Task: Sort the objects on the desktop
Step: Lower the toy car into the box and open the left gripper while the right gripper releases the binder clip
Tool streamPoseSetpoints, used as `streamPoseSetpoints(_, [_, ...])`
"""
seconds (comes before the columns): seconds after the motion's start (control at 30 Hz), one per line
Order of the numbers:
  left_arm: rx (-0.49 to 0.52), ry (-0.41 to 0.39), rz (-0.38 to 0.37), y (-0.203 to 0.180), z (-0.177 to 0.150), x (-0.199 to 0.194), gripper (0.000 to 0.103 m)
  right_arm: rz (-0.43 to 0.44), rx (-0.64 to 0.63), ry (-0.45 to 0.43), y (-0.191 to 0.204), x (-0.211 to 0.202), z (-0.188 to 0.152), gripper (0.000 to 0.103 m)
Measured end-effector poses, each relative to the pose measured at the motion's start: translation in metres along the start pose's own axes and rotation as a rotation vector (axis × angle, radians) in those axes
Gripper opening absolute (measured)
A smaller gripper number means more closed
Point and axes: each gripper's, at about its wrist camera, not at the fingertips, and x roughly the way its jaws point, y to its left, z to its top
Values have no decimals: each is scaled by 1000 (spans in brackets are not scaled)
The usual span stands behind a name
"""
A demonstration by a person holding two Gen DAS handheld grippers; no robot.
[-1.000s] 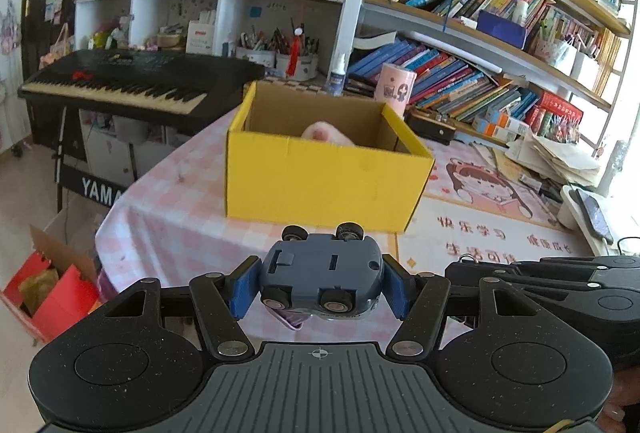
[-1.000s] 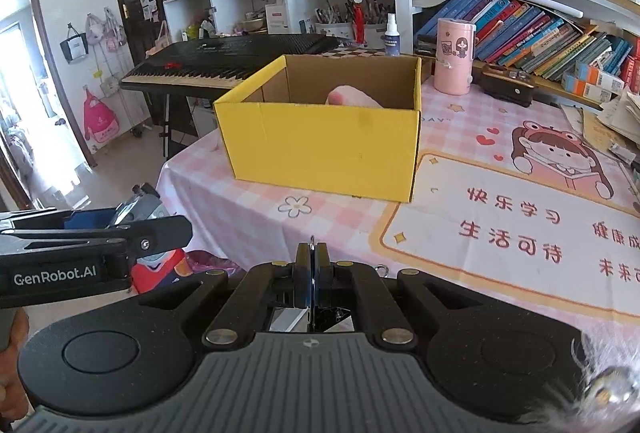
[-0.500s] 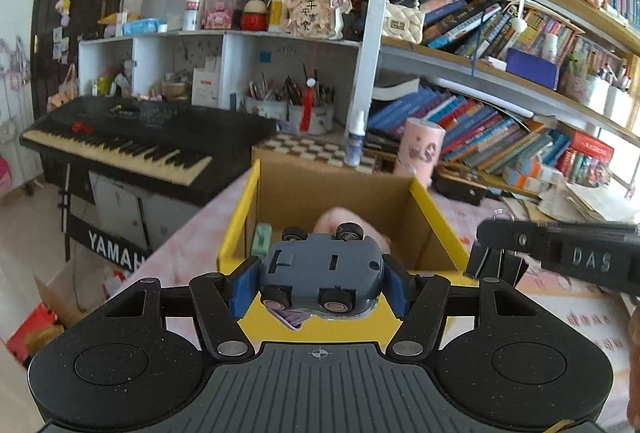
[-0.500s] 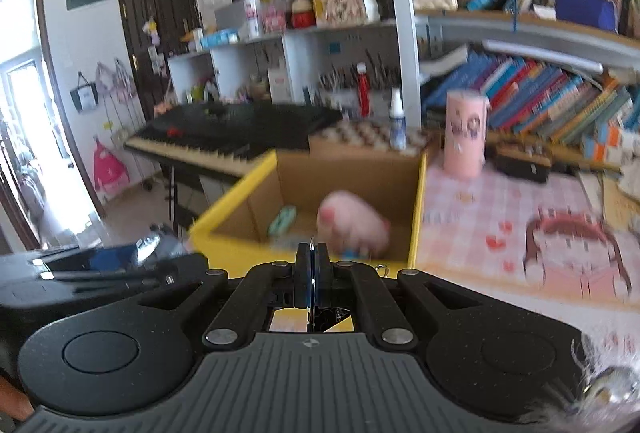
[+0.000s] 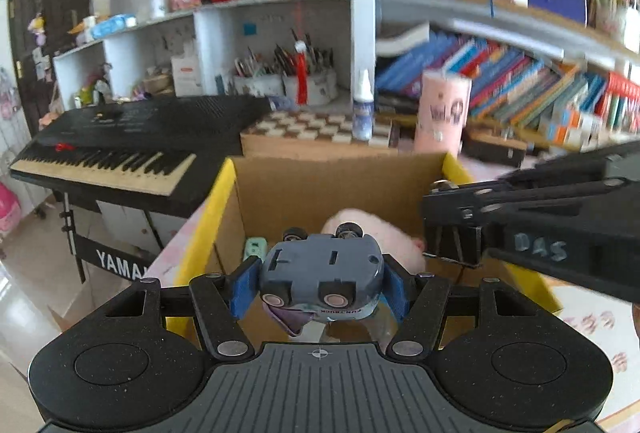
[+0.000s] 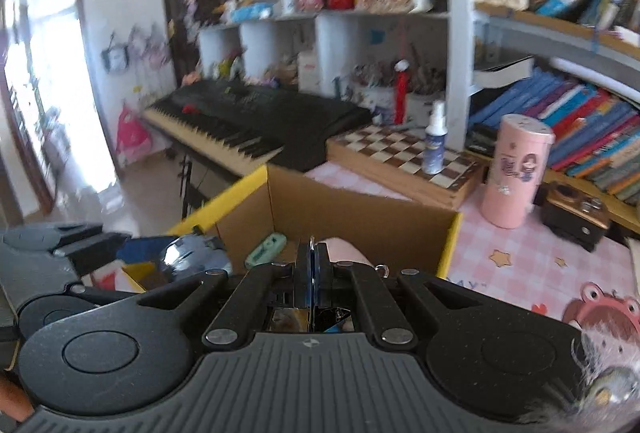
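A small blue-grey plastic toy car (image 5: 320,273) is being held upside down, wheels up, above the open yellow cardboard box (image 5: 208,221). Inside the box, a soft pink plush toy (image 5: 384,233) and a small mint-green oblong item (image 5: 255,248) are being kept.

one toy car (image 5: 320,273), one box (image 5: 208,233), one plush (image 5: 384,233)

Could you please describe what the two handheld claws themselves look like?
Both are matte black plastic, speckled, with a ribbed centre plate, a small crosshair mark, two round side discs and silver pivot pins. The left claw has blue finger pads. The right claw has thin blue-edged fingers; from the left view its side bears "DAS" in pale handwriting.
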Motion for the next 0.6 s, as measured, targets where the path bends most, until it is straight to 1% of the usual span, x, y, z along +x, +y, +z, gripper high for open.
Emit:
streamPoseSetpoints(0.1, [30, 59, -18, -5, -2, 15, 63, 32, -46, 80, -6, 29, -1, 2])
streamPoseSetpoints(0.2, [50, 93, -36, -9, -6, 25, 63, 49, -76, 146, -11, 51, -5, 2])
streamPoseSetpoints(0.3, [9, 130, -69, -4, -7, 33, 63, 72, -96, 208, -18, 71, -2, 2])
streamPoseSetpoints(0.37, [-13, 159, -84, -2, -7, 39, 64, 108, -103, 266, -22, 83, 1, 2])
streamPoseSetpoints(0.47, [-64, 227, -140, 4, -6, 50, 64, 157, -123, 366, -24, 99, 2, 2])
streamPoseSetpoints(0.53, [-51, 234, -153, 3, -6, 52, 64, 174, -139, 417, -23, 109, 1, 2])
streamPoseSetpoints(0.6, [-64, 254, -161, 4, -6, 56, 64, 182, -147, 455, -23, 115, -2, 2])
